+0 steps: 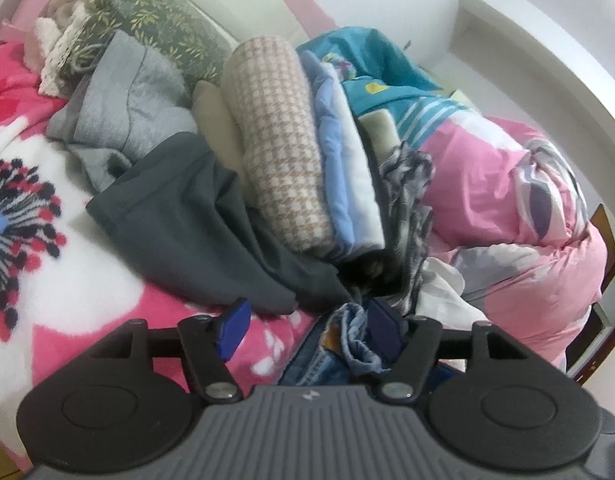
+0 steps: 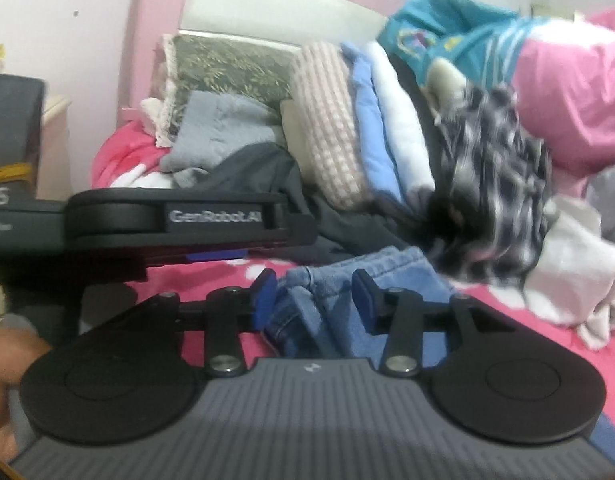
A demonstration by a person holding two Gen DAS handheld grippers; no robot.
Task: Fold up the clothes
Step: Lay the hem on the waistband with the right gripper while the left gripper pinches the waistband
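Blue jeans lie bunched on the pink flowered blanket. My right gripper is open and straddles a fold of the denim, which lies loose between the pads. My left gripper is also open, wider. Its right finger stands against the jeans and its left finger hangs over bare blanket. In the right wrist view the left gripper's housing reaches in from the left, just above the jeans.
Behind the jeans lies a dark grey garment, then a leaning stack topped by a houndstooth piece. A black-and-white checked garment and white cloth sit to the right, near a pink duvet. A green pillow rests against the headboard. A hand shows at the lower left.
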